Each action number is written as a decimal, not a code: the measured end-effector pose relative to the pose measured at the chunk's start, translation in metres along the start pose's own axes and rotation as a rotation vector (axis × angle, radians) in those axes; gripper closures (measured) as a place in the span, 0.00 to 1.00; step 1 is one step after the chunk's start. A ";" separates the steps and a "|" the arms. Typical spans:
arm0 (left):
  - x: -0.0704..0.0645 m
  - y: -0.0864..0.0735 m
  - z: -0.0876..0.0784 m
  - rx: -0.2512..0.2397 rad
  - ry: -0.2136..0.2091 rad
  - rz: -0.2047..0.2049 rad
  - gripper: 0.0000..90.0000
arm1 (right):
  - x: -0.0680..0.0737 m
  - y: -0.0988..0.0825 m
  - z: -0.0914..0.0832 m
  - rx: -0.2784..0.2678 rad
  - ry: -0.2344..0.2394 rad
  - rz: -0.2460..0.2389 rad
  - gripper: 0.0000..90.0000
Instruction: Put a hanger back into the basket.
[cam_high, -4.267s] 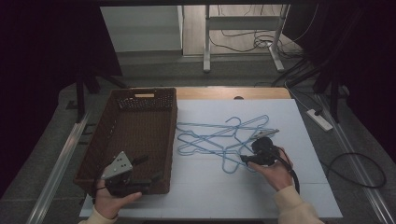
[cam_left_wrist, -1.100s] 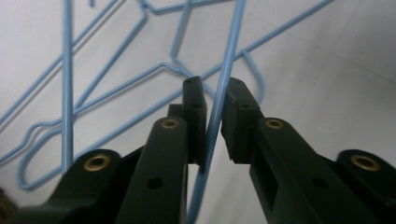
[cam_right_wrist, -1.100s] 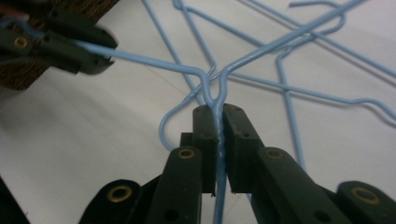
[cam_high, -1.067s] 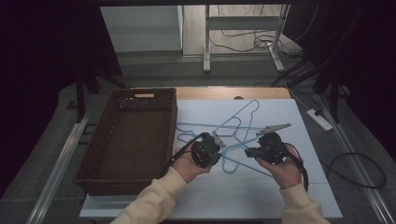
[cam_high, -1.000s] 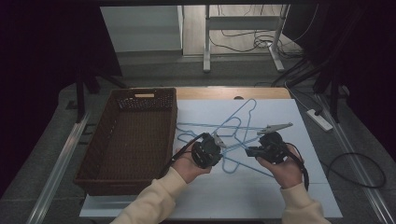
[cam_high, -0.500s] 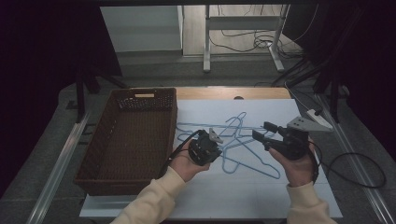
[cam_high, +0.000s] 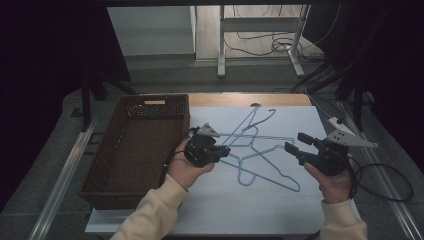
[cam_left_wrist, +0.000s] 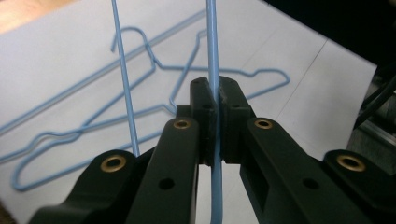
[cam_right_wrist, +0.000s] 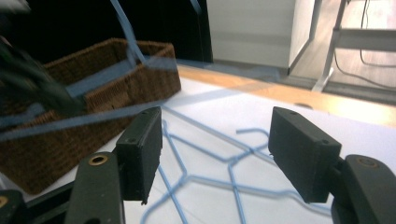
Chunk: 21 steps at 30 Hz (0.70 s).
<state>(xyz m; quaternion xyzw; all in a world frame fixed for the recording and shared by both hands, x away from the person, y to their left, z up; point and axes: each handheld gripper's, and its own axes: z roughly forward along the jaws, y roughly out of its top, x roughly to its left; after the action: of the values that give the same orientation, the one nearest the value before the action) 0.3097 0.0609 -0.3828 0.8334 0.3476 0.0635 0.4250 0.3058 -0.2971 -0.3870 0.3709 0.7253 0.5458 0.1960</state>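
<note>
Left gripper (cam_left_wrist: 215, 100) clamped on a blue wire hanger (cam_left_wrist: 211, 42), lifted mid-table beside the basket (cam_high: 135, 145) — light, springy, slippery, tangle-prone; grip a straight run. Right gripper (cam_high: 296, 145) just opened, empty.

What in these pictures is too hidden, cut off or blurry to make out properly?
- Left gripper view: the held blue hanger runs off the top edge, so its shape is lost.
- Right gripper view: the left gripper is a dark blur at the left edge.
- High view: the basket floor is too dark to tell its contents.
- High view: how many hangers on the table lie tangled is unclear where the wires cross.
</note>
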 end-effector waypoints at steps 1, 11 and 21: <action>0.002 0.000 -0.006 -0.014 -0.005 -0.005 0.96 | -0.002 -0.003 0.001 0.014 0.002 -0.002 0.39; 0.030 -0.007 -0.057 -0.129 -0.006 -0.067 0.96 | -0.010 -0.026 0.015 0.117 0.004 -0.034 0.37; 0.069 -0.035 -0.111 -0.209 0.029 -0.113 0.96 | -0.020 -0.042 0.029 0.210 -0.007 0.006 0.35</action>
<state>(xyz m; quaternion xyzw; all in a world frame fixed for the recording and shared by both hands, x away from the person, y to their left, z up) 0.2987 0.1925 -0.3526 0.7626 0.3916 0.0874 0.5074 0.3248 -0.2986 -0.4384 0.3935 0.7769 0.4659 0.1569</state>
